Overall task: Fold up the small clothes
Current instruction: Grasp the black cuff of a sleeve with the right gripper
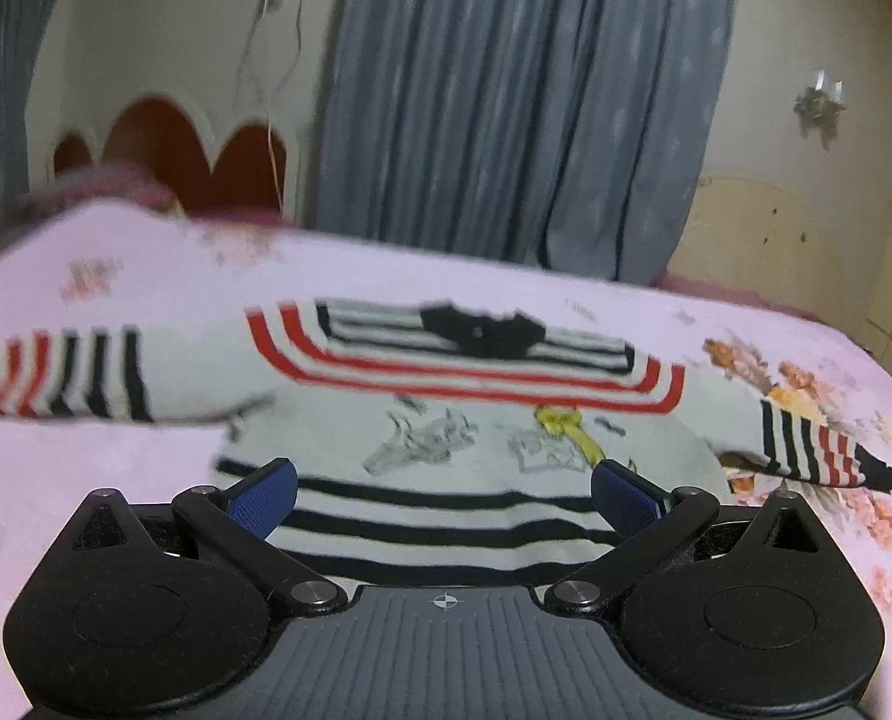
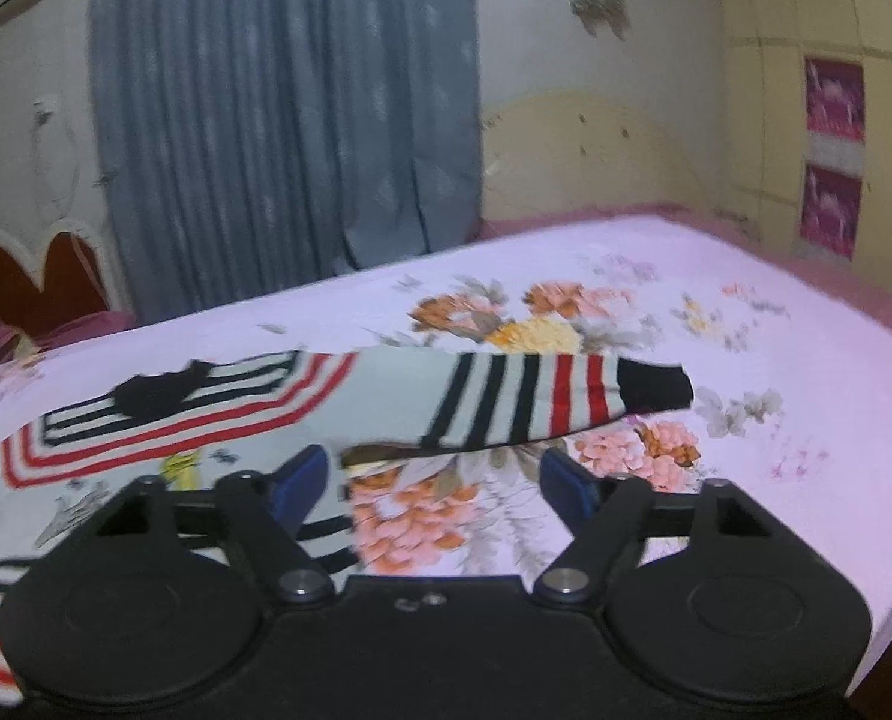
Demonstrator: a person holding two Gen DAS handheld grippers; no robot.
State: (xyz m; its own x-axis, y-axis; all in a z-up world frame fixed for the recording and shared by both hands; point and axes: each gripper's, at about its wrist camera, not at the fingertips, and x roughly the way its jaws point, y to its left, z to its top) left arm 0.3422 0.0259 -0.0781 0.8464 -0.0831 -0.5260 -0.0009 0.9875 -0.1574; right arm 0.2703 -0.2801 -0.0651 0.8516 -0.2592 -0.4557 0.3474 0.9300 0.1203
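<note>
The left gripper's (image 1: 444, 495) blue-padded fingers (image 1: 266, 501) stand wide and empty over the hem of the small white knit sweater with black and red stripes (image 1: 446, 432), spread flat mid-frame on the pink floral bedsheet (image 1: 116, 480). The right gripper (image 2: 437, 489), partly open and empty, hovers near the striped sleeve (image 2: 529, 402). A good fold probably pinches that soft, limp sleeve by its cuff.

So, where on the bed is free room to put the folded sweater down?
Free: the floral sheet to the right of the sweater's right sleeve cuff, and the strip between collar and curtain. The middle is crowded by the spread sweater.
</note>
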